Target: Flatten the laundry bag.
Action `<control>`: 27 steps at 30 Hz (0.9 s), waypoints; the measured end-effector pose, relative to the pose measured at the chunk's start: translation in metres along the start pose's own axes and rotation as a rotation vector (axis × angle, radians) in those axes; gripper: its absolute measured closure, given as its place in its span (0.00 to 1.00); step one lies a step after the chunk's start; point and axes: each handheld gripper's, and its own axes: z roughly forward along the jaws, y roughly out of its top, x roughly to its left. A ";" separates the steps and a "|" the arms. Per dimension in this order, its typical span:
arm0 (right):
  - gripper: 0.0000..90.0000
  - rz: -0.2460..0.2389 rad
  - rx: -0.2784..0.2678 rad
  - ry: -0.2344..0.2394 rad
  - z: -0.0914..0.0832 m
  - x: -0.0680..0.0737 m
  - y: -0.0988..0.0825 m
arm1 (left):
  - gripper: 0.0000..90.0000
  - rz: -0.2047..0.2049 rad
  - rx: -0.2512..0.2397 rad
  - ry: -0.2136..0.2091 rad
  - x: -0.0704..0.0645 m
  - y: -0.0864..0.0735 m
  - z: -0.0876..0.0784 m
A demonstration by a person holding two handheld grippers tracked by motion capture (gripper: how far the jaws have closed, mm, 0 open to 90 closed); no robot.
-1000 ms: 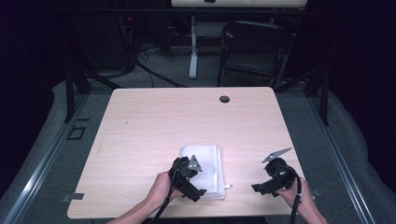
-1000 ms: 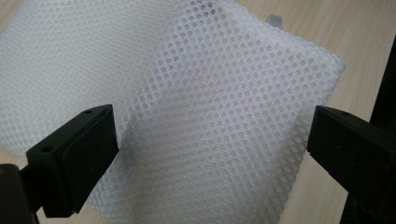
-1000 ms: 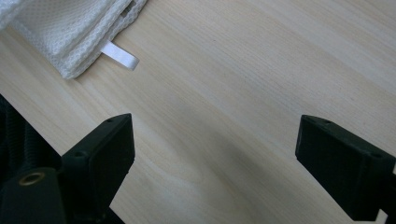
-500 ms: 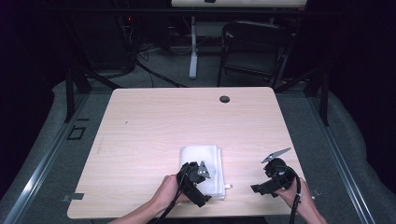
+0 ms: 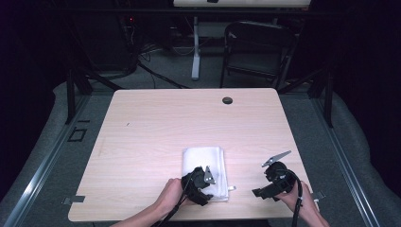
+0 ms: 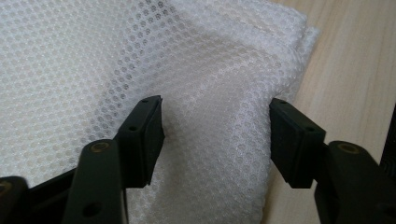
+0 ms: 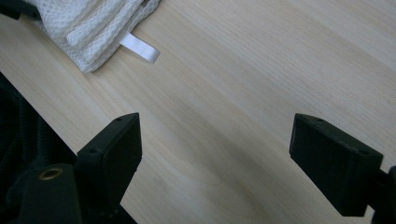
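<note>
Left gripper (image 6: pixel 215 140): jaws just closing over white mesh cloth (image 6: pixel 140 60) by tabletop's near edge, pads seemingly not yet pressing; right gripper (image 7: pixel 215 161) open, empty

The cloth (image 6: pixel 201 93) is white mesh fabric, dimpled with tiny holes, soft and matt; a smooth satin tag (image 7: pixel 140 48) sticks out at its five o'clock corner. The table (image 5: pixel 156 123) is pale wood-grain, smooth, faintly sheened.
</note>
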 end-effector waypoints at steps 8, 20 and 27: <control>0.24 -0.026 0.012 0.002 0.003 0.006 0.003 | 0.66 0.002 -0.011 -0.042 0.002 -0.001 -0.003; 0.32 -0.045 0.014 -0.007 0.004 0.010 0.004 | 0.76 -0.046 -0.052 -0.117 0.012 -0.003 -0.008; 0.33 -0.050 0.012 0.005 0.005 0.013 0.005 | 0.70 -0.040 -0.035 -0.137 0.012 -0.003 -0.008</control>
